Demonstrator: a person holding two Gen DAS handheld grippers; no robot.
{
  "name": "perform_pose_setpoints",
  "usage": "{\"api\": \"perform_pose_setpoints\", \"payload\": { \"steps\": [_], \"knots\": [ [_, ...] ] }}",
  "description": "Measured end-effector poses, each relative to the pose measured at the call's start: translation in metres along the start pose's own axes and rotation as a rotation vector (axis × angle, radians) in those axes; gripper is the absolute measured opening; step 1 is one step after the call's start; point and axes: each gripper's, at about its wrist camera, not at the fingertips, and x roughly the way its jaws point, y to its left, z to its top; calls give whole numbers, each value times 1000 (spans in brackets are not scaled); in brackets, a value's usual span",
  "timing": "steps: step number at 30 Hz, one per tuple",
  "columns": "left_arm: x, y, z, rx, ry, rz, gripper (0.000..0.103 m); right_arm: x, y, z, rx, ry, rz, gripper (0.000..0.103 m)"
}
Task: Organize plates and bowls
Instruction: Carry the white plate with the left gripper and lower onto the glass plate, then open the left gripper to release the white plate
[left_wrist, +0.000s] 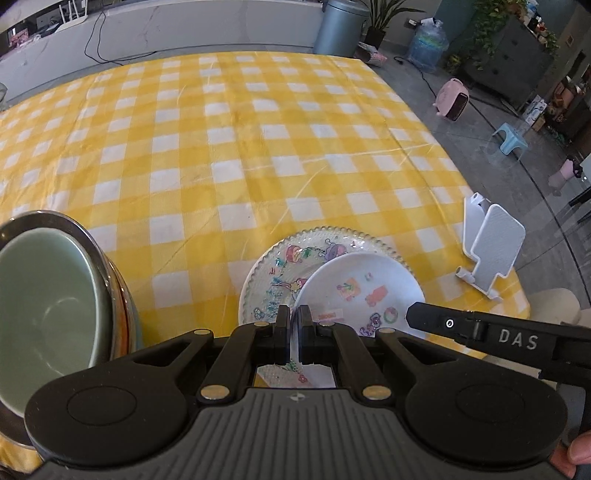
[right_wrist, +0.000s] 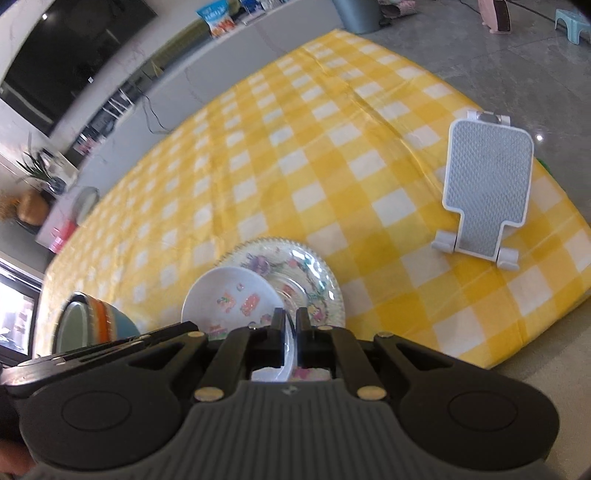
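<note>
A small white plate (left_wrist: 364, 284) with cartoon stickers lies tilted over a larger clear plate (left_wrist: 280, 269) with a beaded rim and cartoon prints, near the table's front edge. My left gripper (left_wrist: 294, 317) is shut on the small plate's left rim. My right gripper (right_wrist: 291, 319) is shut on the same small white plate (right_wrist: 229, 291) at its right rim, above the clear plate (right_wrist: 314, 273). A stack of bowls, green bowl (left_wrist: 48, 295) innermost, stands at the left; it also shows in the right wrist view (right_wrist: 92, 325).
A white and grey phone stand (left_wrist: 491, 243) stands at the table's right edge, also in the right wrist view (right_wrist: 487, 188). The yellow checked tablecloth (left_wrist: 221, 147) covers the table. Beyond lie floor, a bin, a water jug and stools.
</note>
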Motion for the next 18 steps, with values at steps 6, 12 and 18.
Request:
{"api": "perform_pose_setpoints", "payload": {
  "steps": [6,12,18],
  "knots": [
    [4,-1,2,22,-18,18,3,12,5,3,-18,32,-52,1],
    [9,-2,5,31,-26,31,3,15,7,4,-16,33,-78,1],
    [15,-3,5,38,-20,35,3,15,10,2,-17,38,-84,1]
  ]
}}
